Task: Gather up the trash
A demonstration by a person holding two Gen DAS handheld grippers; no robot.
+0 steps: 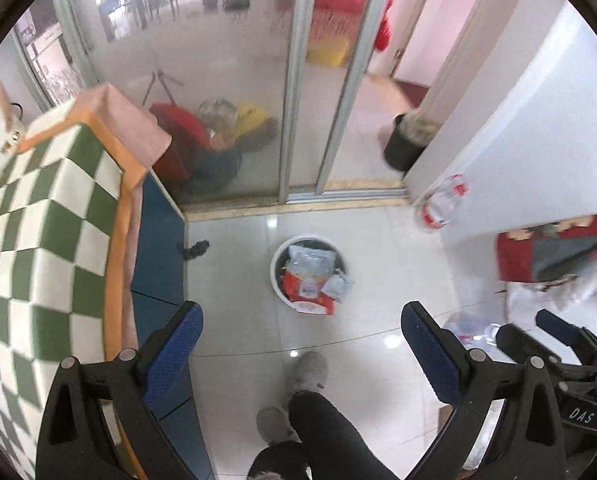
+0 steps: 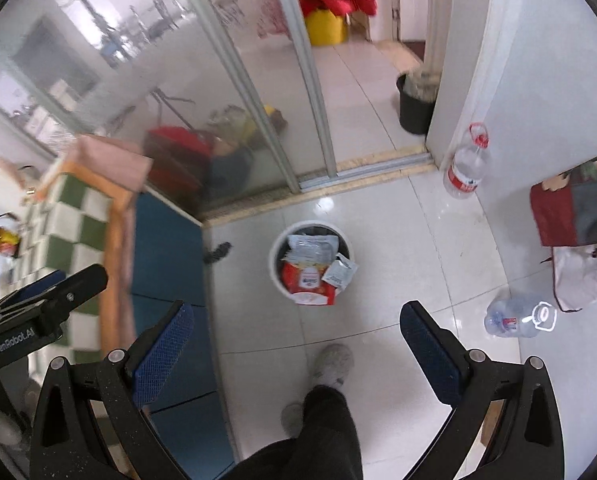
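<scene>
Left wrist view: the left tool is spread wide and holds nothing, its blue pads framing the tiled floor. Just above frame centre stands the white trash bin, already stuffed: a clear plastic bag on top, a red-and-white snack packet spilling over the lower rim, and a small silvery sachet resting at the right edge. These wrappers look thin, light and crinkly, so they should crush easily and may slide between smooth pads; a pinch on a folded edge or corner seems the surest hold. At lower right an empty clear bottle lies on the floor beside the other tool. The checkered table fills the left of the frame.

Right wrist view: the right tool is likewise wide apart and empty. The bin sits just above centre, and the same packets overhang its rim. The fallen bottle shows clearly at lower right, lying on its side; it looks light, hollow and prone to roll or buckle, so gripping across the neck or waist seems wiser than across the belly. A second large bottle stands upright against the white wall at upper right.
</scene>
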